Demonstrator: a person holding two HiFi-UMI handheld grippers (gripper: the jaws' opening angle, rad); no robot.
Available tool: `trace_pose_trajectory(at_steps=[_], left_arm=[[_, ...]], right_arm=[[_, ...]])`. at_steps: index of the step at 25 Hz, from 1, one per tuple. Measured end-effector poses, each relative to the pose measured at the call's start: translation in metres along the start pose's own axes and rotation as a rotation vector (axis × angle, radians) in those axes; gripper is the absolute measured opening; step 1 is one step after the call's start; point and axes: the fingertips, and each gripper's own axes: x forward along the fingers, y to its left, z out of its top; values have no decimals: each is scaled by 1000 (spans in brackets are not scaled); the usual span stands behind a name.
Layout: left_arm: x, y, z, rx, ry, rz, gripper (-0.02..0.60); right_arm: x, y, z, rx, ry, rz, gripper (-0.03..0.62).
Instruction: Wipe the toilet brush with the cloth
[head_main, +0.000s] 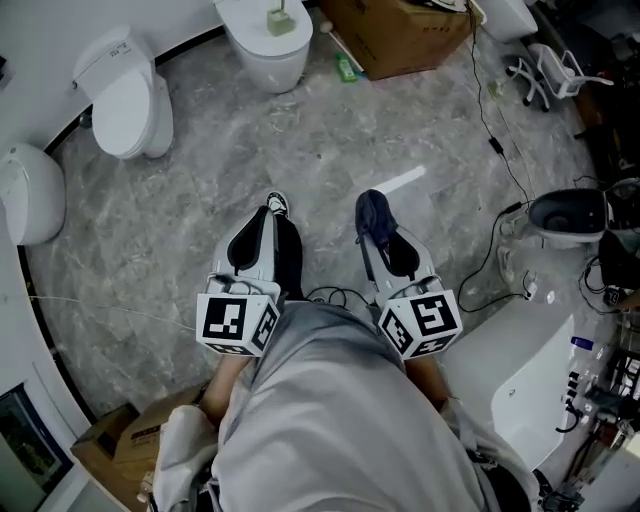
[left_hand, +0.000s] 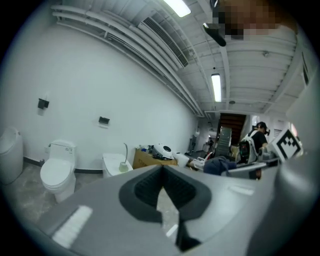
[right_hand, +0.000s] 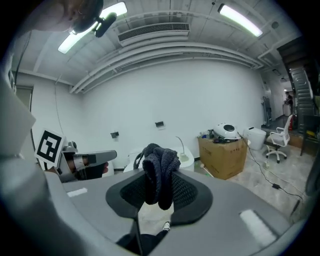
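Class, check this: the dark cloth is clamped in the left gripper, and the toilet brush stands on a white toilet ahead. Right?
No: the right gripper view shows the cloth clamped in the right gripper; the left gripper is shut and empty. The toilet brush does stand on the white toilet ahead.

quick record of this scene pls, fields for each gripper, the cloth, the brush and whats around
left gripper: shut, nothing between the jaws
right gripper: shut on the cloth
cloth: dark, bunched, sticking up out of the jaws
toilet brush: upright in its holder on top of a white toilet, ahead of both grippers, untouched
floor: grey marbled surface
nearby: cardboard box right of that toilet; second toilet to its left
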Motion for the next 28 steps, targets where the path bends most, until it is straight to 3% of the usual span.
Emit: trace_pose_trajectory(at_steps=[4, 13, 20, 28], left_arm=[[57, 34, 25, 31, 12, -22, 0], [181, 127, 98, 24, -5, -44, 0], [251, 193, 133, 24, -1, -47, 0], [300, 232, 144, 13, 8, -45, 0]], right_arm=[[63, -7, 40, -6, -13, 58, 98], [205, -7, 127, -32, 32, 163, 87], [293, -18, 174, -5, 70, 173, 91], [345, -41, 195, -21, 71, 156, 95]])
